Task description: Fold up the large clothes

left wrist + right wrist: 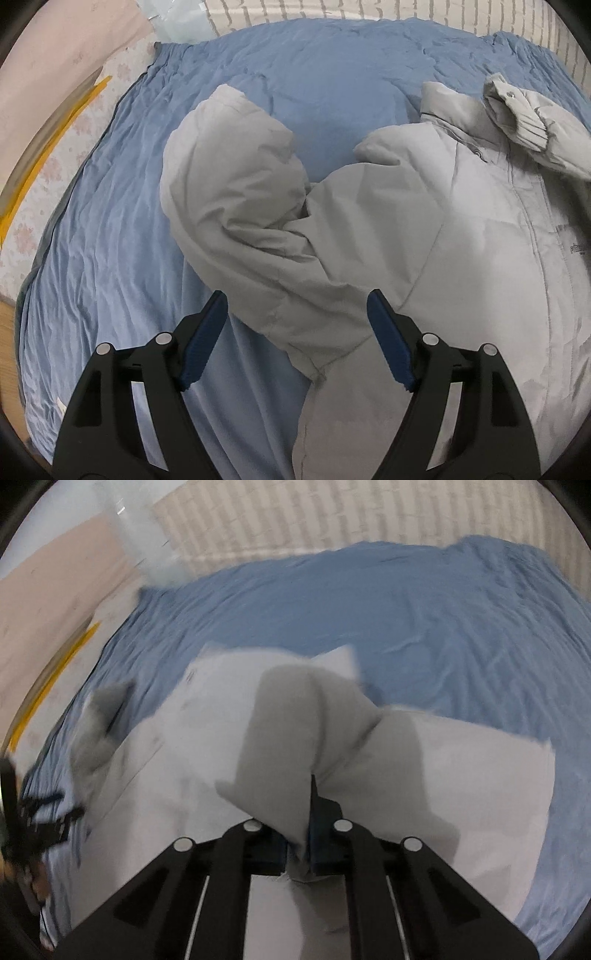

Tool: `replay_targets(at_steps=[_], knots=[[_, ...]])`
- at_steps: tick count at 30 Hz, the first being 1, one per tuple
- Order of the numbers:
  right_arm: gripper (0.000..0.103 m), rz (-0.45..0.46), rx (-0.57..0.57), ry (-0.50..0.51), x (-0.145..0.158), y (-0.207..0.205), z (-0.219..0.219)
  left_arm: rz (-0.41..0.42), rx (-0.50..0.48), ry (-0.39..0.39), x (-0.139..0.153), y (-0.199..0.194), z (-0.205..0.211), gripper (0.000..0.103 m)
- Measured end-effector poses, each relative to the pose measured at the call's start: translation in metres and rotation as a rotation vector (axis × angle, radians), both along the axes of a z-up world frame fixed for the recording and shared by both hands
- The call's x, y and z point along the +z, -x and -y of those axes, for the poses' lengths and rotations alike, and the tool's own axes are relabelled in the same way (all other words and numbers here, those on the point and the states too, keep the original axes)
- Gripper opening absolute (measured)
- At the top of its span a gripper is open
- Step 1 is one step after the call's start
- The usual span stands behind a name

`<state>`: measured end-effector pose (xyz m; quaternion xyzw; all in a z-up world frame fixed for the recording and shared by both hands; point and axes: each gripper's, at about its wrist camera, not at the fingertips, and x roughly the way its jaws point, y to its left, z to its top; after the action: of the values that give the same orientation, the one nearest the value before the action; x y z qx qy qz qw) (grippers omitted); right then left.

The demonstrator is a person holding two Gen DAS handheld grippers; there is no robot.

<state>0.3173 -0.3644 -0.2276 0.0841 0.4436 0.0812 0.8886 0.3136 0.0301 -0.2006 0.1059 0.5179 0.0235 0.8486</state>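
A pale grey padded jacket [443, 229] lies front up on a blue sheet [110, 240]. One sleeve [229, 192] bends out to the left, and the other sleeve's ribbed cuff [524, 122] lies folded over near the collar [450, 107]. My left gripper [297, 328] hangs open above the base of the left sleeve, its blue pads [205, 339] clear of the cloth. In the blurred right wrist view my right gripper [307, 812] is shut on a raised fold of the jacket [288, 738], which drapes over the jaws. The left gripper [40, 819] shows as a dark blur at the left edge.
The blue sheet [461, 627] spreads wide behind and to the right of the jacket. Left of it lies pink floral bedding [74, 147] with a yellow strip [44, 162]. A clear plastic bag [177, 18] and pale striped fabric [369, 9] border the far edge.
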Motion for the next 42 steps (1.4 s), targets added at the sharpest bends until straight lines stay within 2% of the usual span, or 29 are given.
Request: replay_targets(at_steps=[5, 7, 9, 11, 12, 13, 19, 21, 27, 31, 32, 34, 35, 37, 39, 42], knots=[[0.008, -0.020, 0.167, 0.053, -0.005, 0.026, -0.073, 0.023, 0.006, -0.014, 0.014, 0.016, -0.003, 0.078], [0.009, -0.051, 0.192, 0.122, -0.011, 0.030, -0.098, 0.034, 0.006, -0.018, 0.020, 0.020, -0.004, 0.078], [0.015, -0.075, 0.191, 0.203, -0.020, 0.030, -0.111, 0.037, 0.013, -0.022, 0.024, 0.021, -0.007, 0.079], [0.039, -0.128, 0.186, 0.250, -0.028, 0.029, -0.115, 0.032, 0.025, -0.015, 0.026, 0.022, -0.009, 0.081], [0.059, -0.136, 0.182, 0.253, -0.028, 0.029, -0.110, 0.026, 0.029, 0.000, 0.027, 0.022, -0.010, 0.082], [0.068, -0.139, 0.180, 0.255, -0.027, 0.033, -0.106, 0.022, 0.029, 0.014, 0.028, 0.022, -0.011, 0.083], [0.079, -0.102, 0.125, 0.308, -0.006, 0.070, -0.056, -0.002, -0.021, 0.048, 0.021, 0.019, 0.020, 0.085], [0.080, -0.083, 0.069, 0.319, -0.001, 0.078, -0.032, -0.017, -0.047, 0.064, 0.017, 0.018, 0.034, 0.085], [0.080, -0.108, -0.145, 0.211, 0.001, 0.078, 0.052, -0.087, -0.063, 0.144, -0.006, 0.001, 0.065, 0.085], [0.080, -0.128, -0.216, 0.161, -0.011, 0.072, 0.079, -0.128, -0.059, 0.140, -0.023, -0.008, 0.077, 0.085], [0.080, -0.133, -0.226, 0.150, -0.014, 0.071, 0.082, -0.135, -0.063, 0.149, -0.026, -0.010, 0.079, 0.081], [0.080, -0.145, -0.241, 0.126, -0.022, 0.068, 0.084, -0.153, -0.081, 0.175, -0.030, -0.011, 0.084, 0.060], [0.080, -0.151, -0.246, 0.112, -0.026, 0.068, 0.085, -0.175, -0.094, 0.200, -0.034, -0.013, 0.088, 0.044], [0.080, -0.154, -0.251, 0.104, -0.031, 0.068, 0.087, -0.167, -0.078, 0.173, -0.034, -0.016, 0.093, 0.040], [0.080, -0.150, -0.256, 0.104, -0.032, 0.070, 0.086, -0.127, -0.079, 0.131, -0.028, -0.017, 0.097, 0.021], [0.080, -0.142, -0.266, 0.091, -0.031, 0.070, 0.087, -0.099, -0.086, 0.118, -0.014, -0.022, 0.088, 0.012]])
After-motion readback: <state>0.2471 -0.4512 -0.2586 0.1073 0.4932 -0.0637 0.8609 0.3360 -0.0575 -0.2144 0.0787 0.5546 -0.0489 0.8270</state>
